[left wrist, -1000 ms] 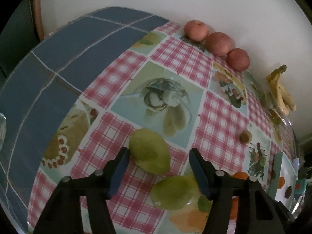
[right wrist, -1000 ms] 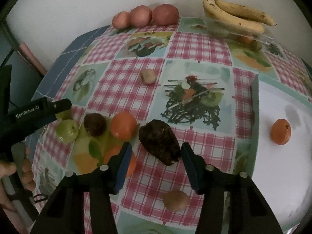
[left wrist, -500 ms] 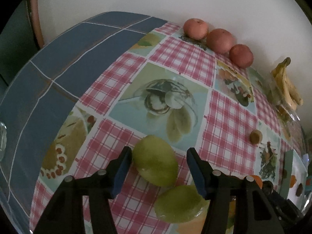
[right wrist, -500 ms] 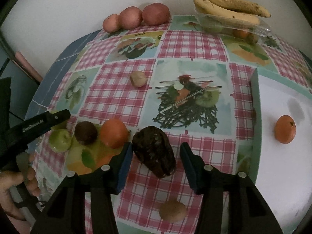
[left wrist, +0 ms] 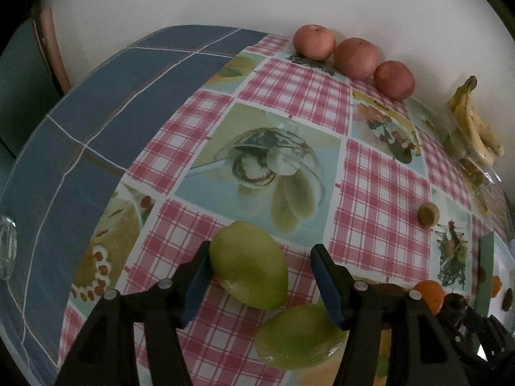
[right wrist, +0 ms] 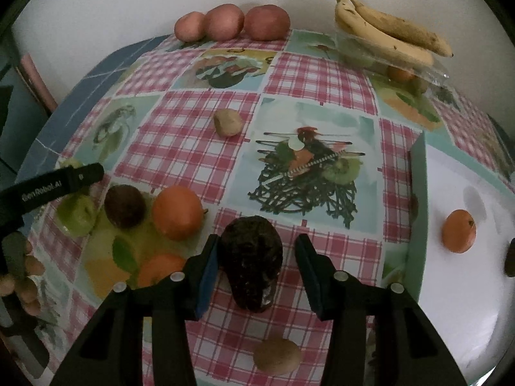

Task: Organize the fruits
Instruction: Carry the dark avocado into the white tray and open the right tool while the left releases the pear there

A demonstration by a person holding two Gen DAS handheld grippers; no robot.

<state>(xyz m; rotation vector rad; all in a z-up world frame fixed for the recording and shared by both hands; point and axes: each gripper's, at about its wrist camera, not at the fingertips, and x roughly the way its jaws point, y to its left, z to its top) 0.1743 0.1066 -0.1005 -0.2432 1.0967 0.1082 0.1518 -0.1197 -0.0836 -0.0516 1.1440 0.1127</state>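
- While the left hand-held gripper [left wrist: 260,276] straddles a mango [left wrist: 249,265], only one pad touches; its jaws have just widened.
- Second mango [left wrist: 297,337] lies beside.
- Right hand-held gripper [right wrist: 256,270], jaws just narrowing, brackets an avocado [right wrist: 251,260] unclamped; orange [right wrist: 177,212] alongside on the bench [right wrist: 199,148].

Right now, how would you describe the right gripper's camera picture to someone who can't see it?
The right gripper straddles a dark, wrinkled fruit on a checked tablecloth; its jaws have been closing, one pad at the fruit, the other apart. An orange lies left, three reddish fruits and bananas by the wall.
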